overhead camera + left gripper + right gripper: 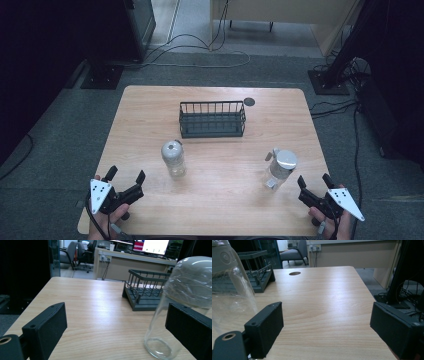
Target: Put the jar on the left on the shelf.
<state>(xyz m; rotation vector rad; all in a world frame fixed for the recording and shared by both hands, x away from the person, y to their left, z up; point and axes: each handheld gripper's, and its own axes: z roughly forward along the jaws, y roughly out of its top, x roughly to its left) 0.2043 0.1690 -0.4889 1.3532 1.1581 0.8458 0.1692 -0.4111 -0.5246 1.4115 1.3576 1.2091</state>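
The wooden tabletop (pixel 150 115) is seen to carry a dark wire basket (pixel 212 119) at the back centre. Two clear bottles are stood upright nearer the front. The domed-cap bottle (pixel 173 158) lies just ahead and to the right of the left gripper (pixel 125 176), the nearer one; the flat-lidded bottle (pixel 279 168) lies left of the right gripper (pixel 314 181). Both pairs of jaws are held apart, nothing between them.

Grey carpet (pixel 60 130), trailing cables (pixel 200 47); office chair (pixel 68 251) and perhaps a desk (pixel 130 261) beyond.
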